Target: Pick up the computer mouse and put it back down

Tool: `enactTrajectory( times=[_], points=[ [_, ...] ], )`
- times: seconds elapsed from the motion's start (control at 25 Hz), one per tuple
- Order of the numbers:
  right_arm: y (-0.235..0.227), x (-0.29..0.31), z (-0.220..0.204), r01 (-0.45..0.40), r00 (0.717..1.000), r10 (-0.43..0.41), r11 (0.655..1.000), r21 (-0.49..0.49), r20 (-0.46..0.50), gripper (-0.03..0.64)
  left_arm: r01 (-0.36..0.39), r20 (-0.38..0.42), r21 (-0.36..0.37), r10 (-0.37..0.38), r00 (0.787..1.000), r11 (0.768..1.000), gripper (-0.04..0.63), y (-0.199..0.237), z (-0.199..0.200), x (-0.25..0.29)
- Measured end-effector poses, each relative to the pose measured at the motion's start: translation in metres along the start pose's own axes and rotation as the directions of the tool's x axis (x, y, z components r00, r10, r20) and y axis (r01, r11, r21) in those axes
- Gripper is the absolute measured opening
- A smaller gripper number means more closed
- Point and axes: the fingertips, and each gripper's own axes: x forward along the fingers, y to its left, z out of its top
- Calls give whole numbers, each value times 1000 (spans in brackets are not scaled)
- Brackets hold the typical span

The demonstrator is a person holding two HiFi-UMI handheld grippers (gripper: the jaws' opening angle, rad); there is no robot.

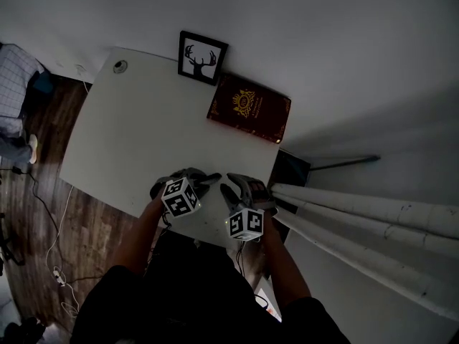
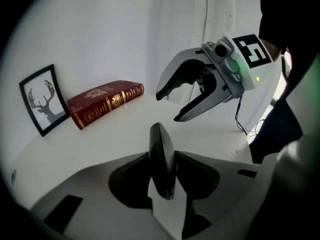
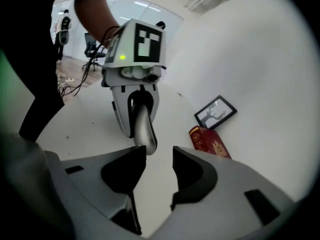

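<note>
The computer mouse (image 2: 162, 159) is dark and slim, and it stands on edge between the pads of my left gripper (image 2: 162, 156), which is shut on it. In the right gripper view the mouse (image 3: 142, 124) shows as a grey curved body clamped in the left gripper (image 3: 136, 129), just beyond my right gripper (image 3: 159, 154). The right gripper (image 2: 167, 108) is open with nothing between its jaws and hangs close in front of the left one. Both grippers (image 1: 185, 185) (image 1: 240, 188) are over the near edge of the white table (image 1: 129, 135). Whether the mouse touches the table I cannot tell.
A dark red book (image 1: 249, 107) lies at the table's far side, beside a framed deer picture (image 1: 201, 57) that leans on the wall. A cable grommet (image 1: 120, 67) sits in the far left corner. Cables (image 1: 57, 264) run across the wooden floor to the left.
</note>
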Motion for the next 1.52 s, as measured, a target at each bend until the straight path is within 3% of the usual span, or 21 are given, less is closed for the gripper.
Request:
enactTrajectory(
  times=[0.16,0.28,0.4,0.52,0.64,0.72,0.8,0.92,1.04,1.12,1.36,1.52],
  points=[
    [-4,-21,-1,7,1000,-12,979,206,20,47,-101,41,-49,103,994,994,129,-6,12,-17],
    [3,-31,-3,-9,999,-2,953,303,38,26,-151,95,-115,162,982,982,127,-11,23,-29],
    [12,-37,-12,0,999,-20,924,382,46,21,-199,174,-213,238,956,957,127,-15,35,-43],
    [10,-50,-10,16,997,-51,867,497,58,21,-202,298,-372,323,898,906,127,-21,49,-63],
    [7,-67,0,18,992,-88,805,593,89,20,-238,350,-496,443,825,835,127,-27,56,-85],
    [11,-81,10,20,988,-108,803,595,113,20,-270,351,-559,519,780,784,127,-34,59,-99],
    [14,-94,20,28,982,-131,812,584,136,20,-289,351,-604,573,741,743,129,-41,62,-111],
    [8,-118,31,18,963,-185,774,633,198,20,-355,331,-623,646,687,697,127,-53,68,-129],
    [-4,-150,38,53,935,-268,753,656,233,20,-393,326,-660,715,618,641,127,-69,78,-153],
    [-11,-173,44,86,912,-321,758,647,255,20,-404,341,-671,742,577,622,127,-81,89,-171],
    [-16,-236,79,110,840,-418,755,646,346,20,-452,337,-687,800,497,569,127,-116,98,-212],
    [-13,-265,111,113,807,-446,761,639,388,20,-449,394,-689,813,428,570,127,-134,110,-250]
  ],
)
